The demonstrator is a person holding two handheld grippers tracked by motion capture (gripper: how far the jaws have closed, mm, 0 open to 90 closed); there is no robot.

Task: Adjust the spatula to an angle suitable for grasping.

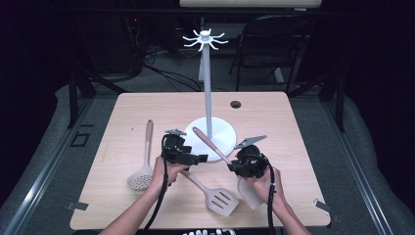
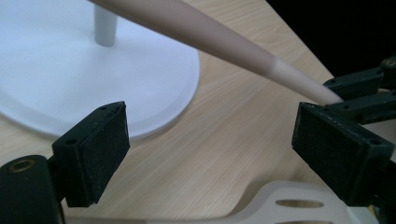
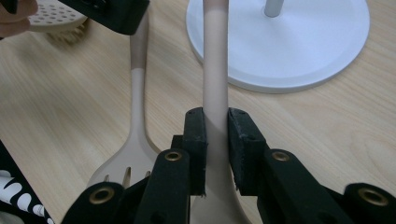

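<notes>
The right tongs [image 3: 216, 140] are clamped on the neck of a beige solid spatula with a long tapered handle [image 3: 215, 70], just above its blade, so the handle tip juts up over the round white base of the utensil stand [image 3: 308, 51]. In the high view the spatula [image 1: 211, 143] slants from the right tongs [image 1: 234, 166] toward the stand's grey pole [image 1: 207, 83]. The left tongs [image 2: 210, 154] stand wide apart with nothing between the pads; the held handle crosses above and beyond them.

The spatula looks light and stiff, its smooth handle likely a bit slippery, so the narrow neck near the blade is a sound place to pinch; a second hold nearer the handle tip would steady it for hanging.

Three utensils in all: the held spatula, a beige slotted turner [image 1: 215, 193] lying on the wooden desk [image 1: 274, 117] between the hands, and a beige perforated skimmer [image 1: 143, 161] to the left. One stand, with a white crown of hooks [image 1: 205, 39] on top.
</notes>
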